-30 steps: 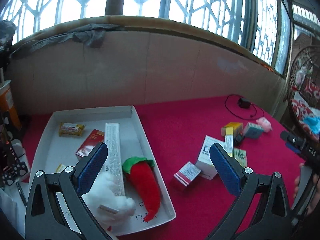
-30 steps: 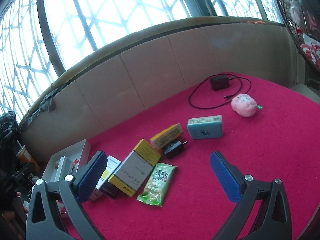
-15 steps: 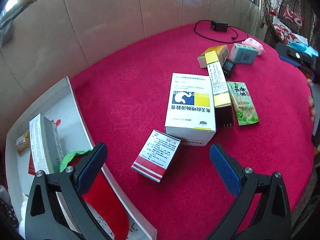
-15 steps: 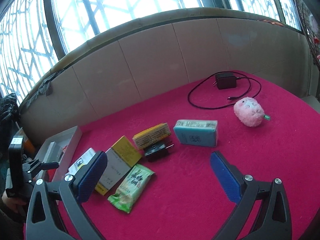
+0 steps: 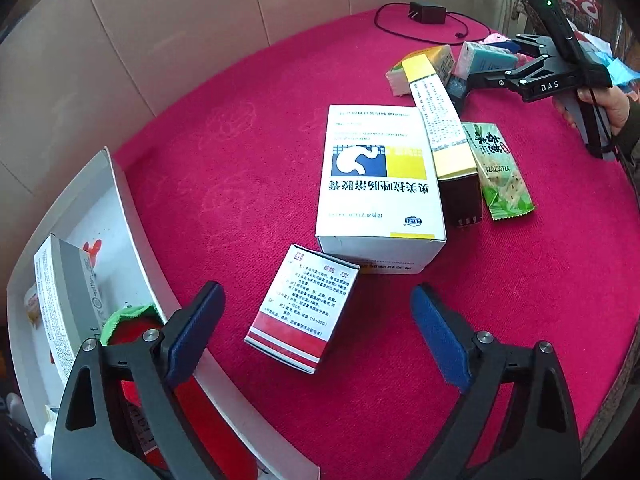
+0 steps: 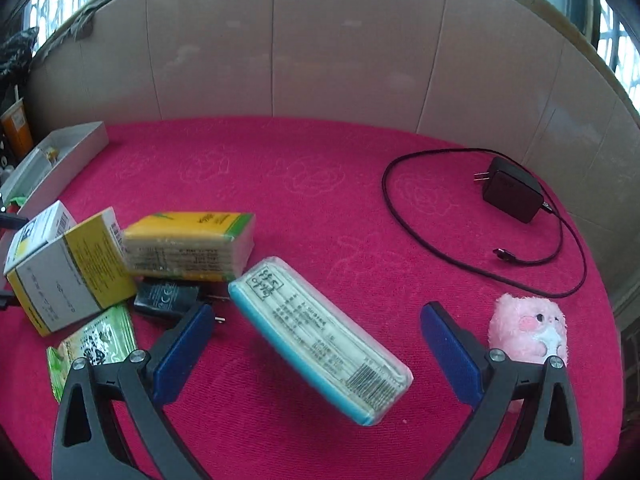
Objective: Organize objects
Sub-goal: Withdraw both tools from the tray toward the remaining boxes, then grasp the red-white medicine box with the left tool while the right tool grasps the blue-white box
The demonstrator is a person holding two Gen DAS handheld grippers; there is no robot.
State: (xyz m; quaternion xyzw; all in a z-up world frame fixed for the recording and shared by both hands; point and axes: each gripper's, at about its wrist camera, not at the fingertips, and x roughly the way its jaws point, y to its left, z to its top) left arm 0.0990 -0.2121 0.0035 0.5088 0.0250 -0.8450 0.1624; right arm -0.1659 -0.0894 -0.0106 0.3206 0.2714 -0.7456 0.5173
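Left tongs [image 5: 316, 320], jaws just narrowing but still released, straddle a small red-striped box [image 5: 302, 308] on the red surface [image 5: 240, 152], just beside the white tray [image 5: 132, 220]. Right tongs [image 6: 312, 344] gape around a blue tissue pack [image 6: 320, 340], pads clear.

A matt, napped crimson cloth with faint pressed flower outlines covers the round tabletop [image 6: 320, 200], backed by dull tan cardboard panels [image 6: 320, 40]. On it lie smooth printed paperboard cartons, among them a large white box with a blue and yellow panel [image 5: 380, 184] and a small white box with a red band [image 5: 300, 308], a glossy green foil snack sachet [image 5: 500, 168], and a blue-edged tissue pack in shiny clear film [image 6: 320, 340]. A fluffy pink plush toy [image 6: 528, 328] sits near a matt black plastic charger [image 6: 512, 194].
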